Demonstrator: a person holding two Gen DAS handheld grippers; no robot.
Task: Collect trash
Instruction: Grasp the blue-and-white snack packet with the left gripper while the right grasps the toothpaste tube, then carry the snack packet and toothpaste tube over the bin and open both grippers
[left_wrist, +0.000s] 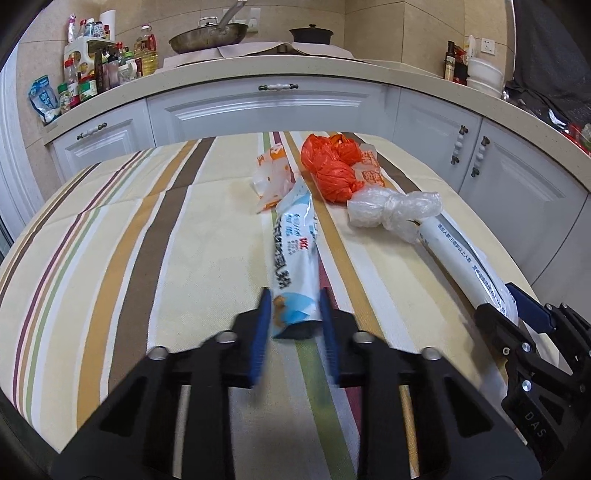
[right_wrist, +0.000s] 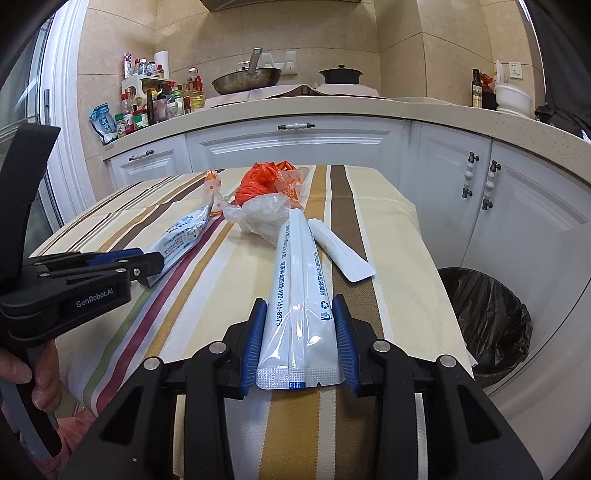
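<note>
Matt woven cloth covers the striped table (right_wrist: 402, 236). Glossy, smooth plastic film forms the white tube wrapper (right_wrist: 301, 295) and blue-and-white packet (left_wrist: 295, 258). Crinkled plastic: orange bag (left_wrist: 328, 166), clear bag (left_wrist: 391, 212), black bin liner (right_wrist: 487, 314).

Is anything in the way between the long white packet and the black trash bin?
Nothing visible. The right gripper already pinches the long white packet near the table's edge, and the bin sits open on the floor just beside the striped table, with only bare cloth and air between them.
</note>
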